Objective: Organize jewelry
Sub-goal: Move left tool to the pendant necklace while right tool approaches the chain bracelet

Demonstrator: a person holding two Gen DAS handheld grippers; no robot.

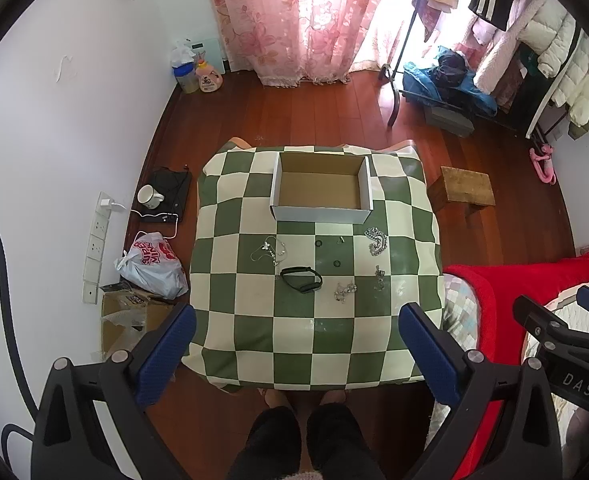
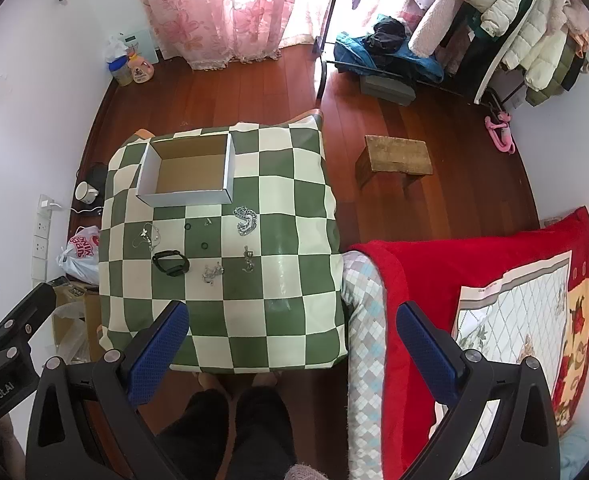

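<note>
Lying scattered on the green-and-cream checked surface (image 1: 254, 340) before one empty white cardboard box (image 1: 321, 187): one black band (image 1: 301, 279), two small dark rings (image 1: 317, 243), four silvery chain tangles (image 1: 376, 241); left hand-held gripper (image 1: 296, 350) and right hand-held gripper (image 2: 292, 346) gaping wide, gripping nothing.

The checkered table (image 1: 314, 340) carries an open cardboard box (image 1: 321, 188), black band (image 1: 301, 279) and scattered jewelry (image 1: 376, 241).
</note>
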